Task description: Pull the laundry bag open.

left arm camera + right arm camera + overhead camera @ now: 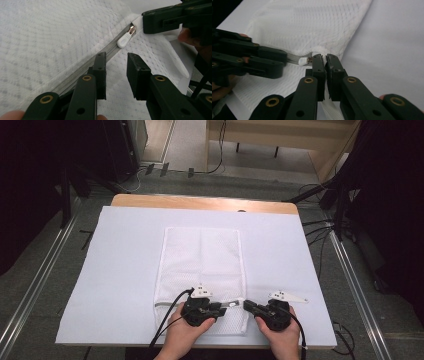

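A white mesh laundry bag [202, 257] lies flat on the table, its grey zipper [82, 71] running across the near end. The white zipper pull [124, 40] sits near the zipper's right end. My left gripper [116, 58] hovers open just above the zipper, a short way left of the pull, with nothing between its fingers. My right gripper [325, 57] is shut on the bag's edge right beside the pull [303, 60]. In the high view the left gripper [222, 307] and right gripper [246, 305] face each other tip to tip over the pull [232, 304].
A pale sheet [125, 270] covers the wooden table [200, 201]. The near table edge runs just under both hands. Cables and dark stands surround the table on the floor.
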`<action>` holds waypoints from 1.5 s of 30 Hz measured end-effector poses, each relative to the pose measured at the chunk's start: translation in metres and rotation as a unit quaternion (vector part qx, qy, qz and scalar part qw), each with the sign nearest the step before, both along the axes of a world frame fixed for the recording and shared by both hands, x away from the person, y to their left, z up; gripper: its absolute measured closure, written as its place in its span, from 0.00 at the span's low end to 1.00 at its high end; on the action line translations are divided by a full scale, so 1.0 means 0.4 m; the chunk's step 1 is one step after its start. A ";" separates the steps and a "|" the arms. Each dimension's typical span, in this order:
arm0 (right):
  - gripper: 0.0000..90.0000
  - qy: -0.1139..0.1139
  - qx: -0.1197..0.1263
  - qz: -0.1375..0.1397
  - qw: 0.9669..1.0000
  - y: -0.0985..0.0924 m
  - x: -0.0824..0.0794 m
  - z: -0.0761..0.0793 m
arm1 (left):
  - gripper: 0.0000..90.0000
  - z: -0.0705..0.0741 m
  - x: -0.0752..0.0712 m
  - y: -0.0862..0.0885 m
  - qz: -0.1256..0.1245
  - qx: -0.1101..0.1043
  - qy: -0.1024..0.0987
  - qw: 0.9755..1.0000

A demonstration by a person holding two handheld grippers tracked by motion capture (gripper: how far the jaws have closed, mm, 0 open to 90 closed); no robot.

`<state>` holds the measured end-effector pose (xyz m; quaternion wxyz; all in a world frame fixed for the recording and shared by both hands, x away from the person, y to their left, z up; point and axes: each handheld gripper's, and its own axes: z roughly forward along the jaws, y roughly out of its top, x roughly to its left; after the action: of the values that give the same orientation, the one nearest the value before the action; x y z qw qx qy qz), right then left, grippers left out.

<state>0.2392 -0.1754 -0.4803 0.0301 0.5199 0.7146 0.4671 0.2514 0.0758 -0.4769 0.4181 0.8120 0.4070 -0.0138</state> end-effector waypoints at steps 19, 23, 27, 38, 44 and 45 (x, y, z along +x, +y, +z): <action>0.98 -0.083 -0.020 0.043 0.995 0.037 -0.036 0.031 | 0.79 0.010 0.000 -0.004 -0.036 -0.038 -0.017 0.998; 0.98 -0.088 -0.031 0.042 0.995 0.044 -0.040 0.031 | 0.83 0.018 0.002 -0.001 -0.038 -0.050 -0.015 0.998; 0.98 -0.091 -0.036 0.046 0.994 0.048 -0.043 0.032 | 0.93 0.017 0.005 -0.001 -0.037 -0.045 -0.008 0.998; 0.98 -0.092 -0.056 0.034 0.994 0.048 -0.046 0.037 | 0.97 0.017 0.013 0.019 -0.030 -0.021 0.011 0.999; 0.99 -0.093 -0.056 0.024 0.994 0.036 -0.043 0.039 | 0.97 0.019 0.017 0.073 -0.010 -0.014 0.015 1.000; 0.98 -0.094 -0.059 0.023 0.994 0.036 -0.043 0.040 | 0.97 0.019 0.016 0.082 -0.008 -0.014 0.017 1.000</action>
<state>0.2221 -0.1611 -0.4645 0.1171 0.4540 0.7469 0.4715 0.2579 0.1084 -0.4694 0.4228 0.8088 0.4070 -0.0367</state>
